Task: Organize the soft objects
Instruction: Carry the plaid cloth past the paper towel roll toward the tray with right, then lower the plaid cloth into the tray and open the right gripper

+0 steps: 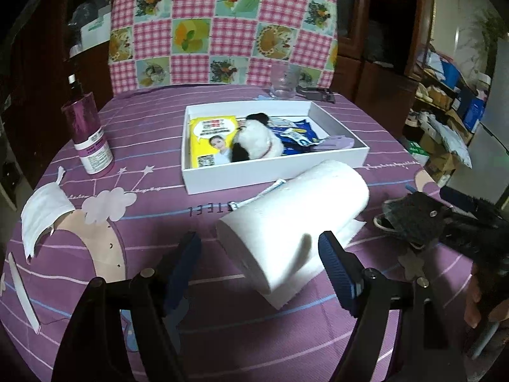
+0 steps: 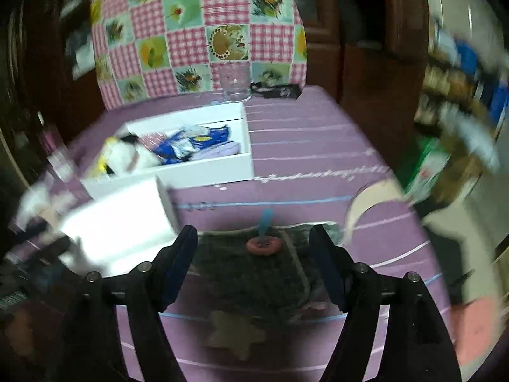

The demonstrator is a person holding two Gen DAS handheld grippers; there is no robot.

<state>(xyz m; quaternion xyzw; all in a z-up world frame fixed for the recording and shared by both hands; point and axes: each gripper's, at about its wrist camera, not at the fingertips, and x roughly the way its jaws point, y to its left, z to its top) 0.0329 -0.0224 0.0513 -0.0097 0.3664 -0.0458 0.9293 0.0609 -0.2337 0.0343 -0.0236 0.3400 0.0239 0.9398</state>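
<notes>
A white paper towel roll [image 1: 296, 226] lies on the purple tablecloth, just ahead of my open, empty left gripper [image 1: 259, 250]. A white box [image 1: 276, 172] behind it holds a yellow tissue pack [image 1: 211, 140], a black-and-white plush toy [image 1: 257, 141] and blue packets [image 1: 299, 133]. A white face mask [image 1: 43, 213] lies at the left. My right gripper [image 2: 253, 243] is open, its fingers either side of a dark grey cloth [image 2: 254, 273] with a red ring [image 2: 262, 245]. The roll [image 2: 121, 222] and box [image 2: 197, 172] show blurred there.
A purple bottle [image 1: 87, 133] stands at the left. A clear glass [image 1: 283, 82] and a dark object [image 1: 318, 92] sit at the table's far edge, before a checked chair cover [image 1: 219, 25]. Cluttered shelves [image 1: 445, 102] are at the right. The right gripper's body [image 1: 461, 222] shows at right.
</notes>
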